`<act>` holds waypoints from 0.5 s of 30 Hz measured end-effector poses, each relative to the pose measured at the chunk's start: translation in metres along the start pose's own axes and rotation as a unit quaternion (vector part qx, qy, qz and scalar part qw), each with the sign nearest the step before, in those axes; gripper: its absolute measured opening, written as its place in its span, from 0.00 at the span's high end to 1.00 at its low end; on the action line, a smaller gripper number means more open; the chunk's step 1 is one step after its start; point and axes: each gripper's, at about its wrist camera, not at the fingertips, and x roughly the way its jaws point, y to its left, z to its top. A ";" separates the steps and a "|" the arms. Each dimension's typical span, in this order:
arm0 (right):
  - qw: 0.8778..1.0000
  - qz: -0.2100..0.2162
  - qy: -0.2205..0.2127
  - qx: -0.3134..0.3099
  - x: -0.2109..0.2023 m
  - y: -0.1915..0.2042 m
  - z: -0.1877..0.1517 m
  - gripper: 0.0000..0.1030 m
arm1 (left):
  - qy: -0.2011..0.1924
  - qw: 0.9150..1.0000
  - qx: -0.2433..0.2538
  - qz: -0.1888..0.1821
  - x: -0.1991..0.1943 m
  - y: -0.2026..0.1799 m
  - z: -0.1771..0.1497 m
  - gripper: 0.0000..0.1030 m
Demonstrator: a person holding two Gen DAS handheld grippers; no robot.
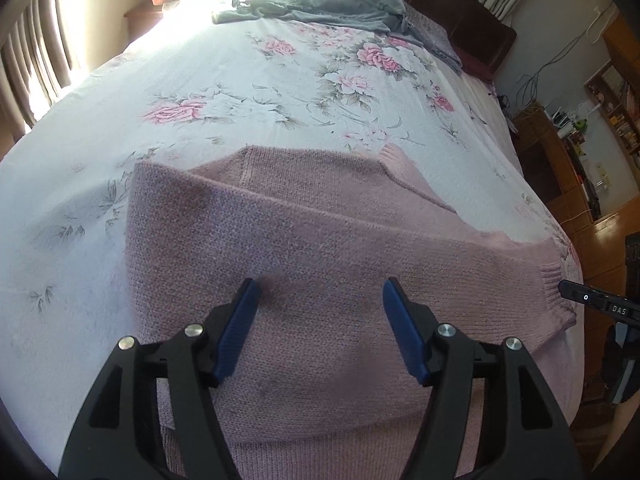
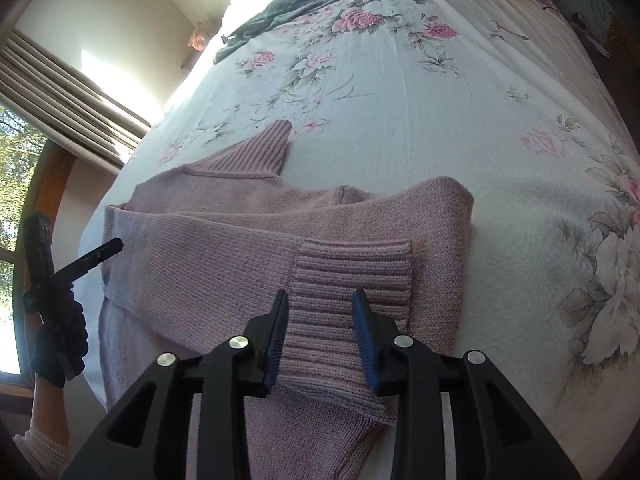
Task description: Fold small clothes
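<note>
A pink knit sweater [image 1: 304,240] lies flat on the floral bed sheet [image 1: 240,100], with its sleeves folded across the body. My left gripper [image 1: 320,286] hovers open over the sweater's lower body and holds nothing. In the right wrist view the sweater [image 2: 208,256] shows its ribbed collar [image 2: 256,152] at the far side. A ribbed sleeve cuff [image 2: 352,272] lies on top. My right gripper [image 2: 321,296] is open, its blue pads either side of that cuff, just above it. The left gripper [image 2: 100,256] shows at the sweater's left edge, held by a gloved hand [image 2: 64,332].
A grey garment [image 1: 320,4] lies crumpled at the far end of the bed, by the dark headboard [image 1: 472,20]. Wooden shelves and cables [image 1: 580,140] stand right of the bed. Curtains and a window [image 2: 24,152] are on the left. Bare floral sheet [image 2: 440,120] stretches beyond the sweater.
</note>
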 end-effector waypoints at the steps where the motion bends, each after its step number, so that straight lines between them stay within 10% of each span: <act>1: 1.000 0.010 -0.003 -0.003 -0.001 0.004 0.011 0.56 | -0.005 1.000 0.001 -0.007 -0.002 -0.003 0.011 0.37; 15: 0.988 0.082 0.115 0.060 0.184 0.014 0.158 0.40 | 0.124 0.991 0.043 -0.007 0.156 -0.036 0.137 0.31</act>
